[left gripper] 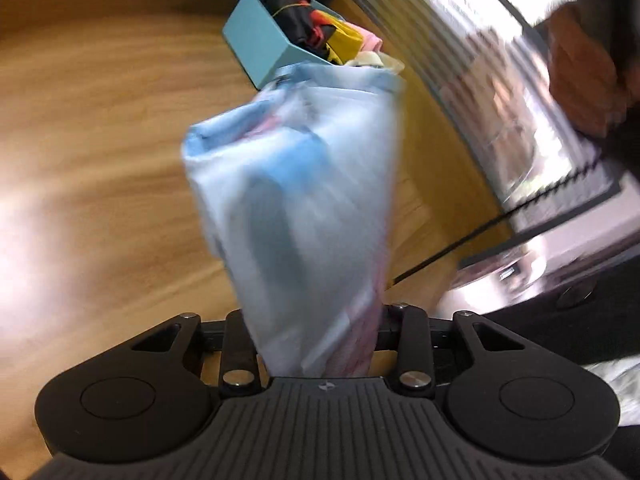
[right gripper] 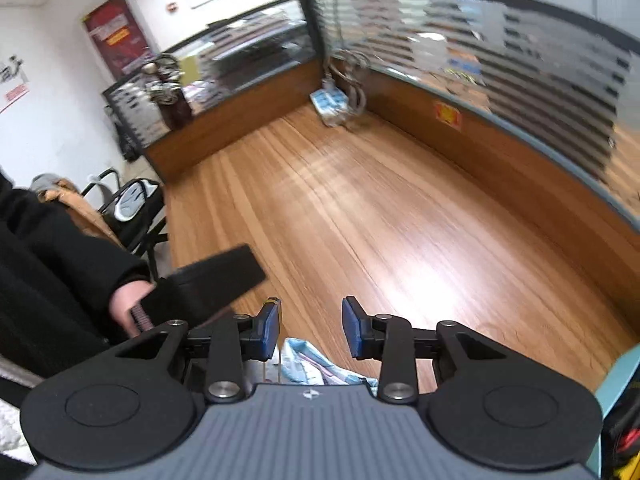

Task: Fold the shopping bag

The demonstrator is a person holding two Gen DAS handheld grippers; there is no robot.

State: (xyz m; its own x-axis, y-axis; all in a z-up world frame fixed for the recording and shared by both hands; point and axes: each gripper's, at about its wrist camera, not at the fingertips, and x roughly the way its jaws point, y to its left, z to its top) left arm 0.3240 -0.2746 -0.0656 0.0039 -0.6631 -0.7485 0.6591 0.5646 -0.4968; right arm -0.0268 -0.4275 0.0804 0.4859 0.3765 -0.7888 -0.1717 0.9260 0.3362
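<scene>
The bag [left gripper: 296,208], pale blue with pink streaks, is seen in the left wrist view rising from between the fingers of the left gripper [left gripper: 316,344] toward the middle of the frame, blurred. Its lower end is bunched into the gap between the fingers, whose pads are hidden by the fabric; the bag is gripped there. Behind it, in the upper centre, a teal box [left gripper: 260,40] stuffed with dark, yellow and pink fabric is set on the wooden table [left gripper: 100,140].

In the right wrist view a fold of the bag [right gripper: 316,368] is seen at the bottom centre, below and behind the blue pads [right gripper: 354,328] of the right gripper [right gripper: 310,326]. The jaws are held apart with nothing between the pads. At the left edge a hand [right gripper: 128,304] in a black sleeve [right gripper: 60,264] is wrapped around the other gripper's handle.
</scene>
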